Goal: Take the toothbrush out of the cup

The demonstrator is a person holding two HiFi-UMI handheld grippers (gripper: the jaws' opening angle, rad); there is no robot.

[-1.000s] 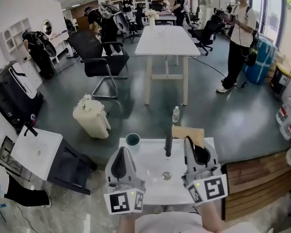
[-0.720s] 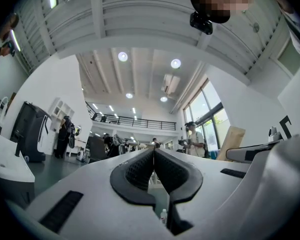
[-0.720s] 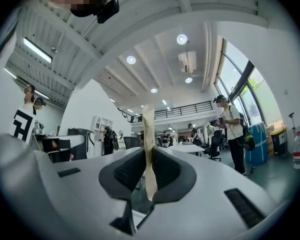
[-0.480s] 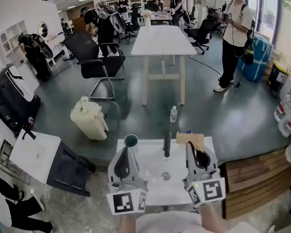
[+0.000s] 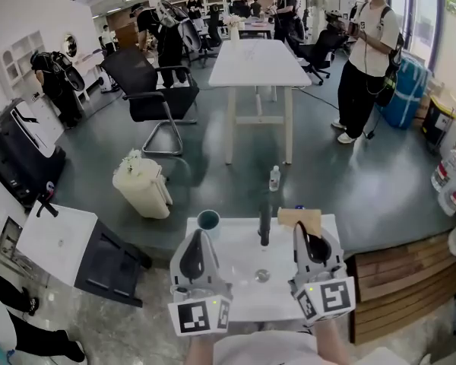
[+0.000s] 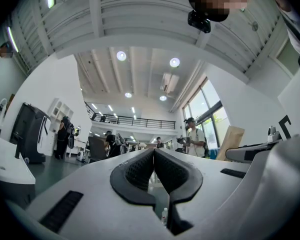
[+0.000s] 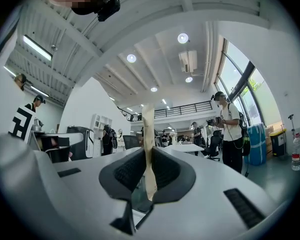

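Note:
A small teal cup (image 5: 208, 220) stands on the far left corner of the white sink (image 5: 239, 257); nothing shows sticking out of it. My right gripper (image 5: 298, 225) hovers over the sink's right side. In the right gripper view its pads (image 7: 162, 171) are shut on a thin cream toothbrush handle (image 7: 148, 129), which rises upright between them; the brush end is not clear. My left gripper (image 5: 195, 233) sits just in front of the cup. The left gripper (image 6: 153, 151) has its jaws pressed together with nothing between them.
A black faucet (image 5: 264, 226) stands at the sink's back, between the two grippers. A tan box-like thing (image 5: 305, 215) sits at the back right corner. Beyond are a white bin (image 5: 142, 185), a bottle (image 5: 274, 178) on the floor and a white table (image 5: 258, 63).
The right gripper has sunk slightly toward the sink, still holding the toothbrush. The left gripper has stayed where it was. People in the background have shifted.

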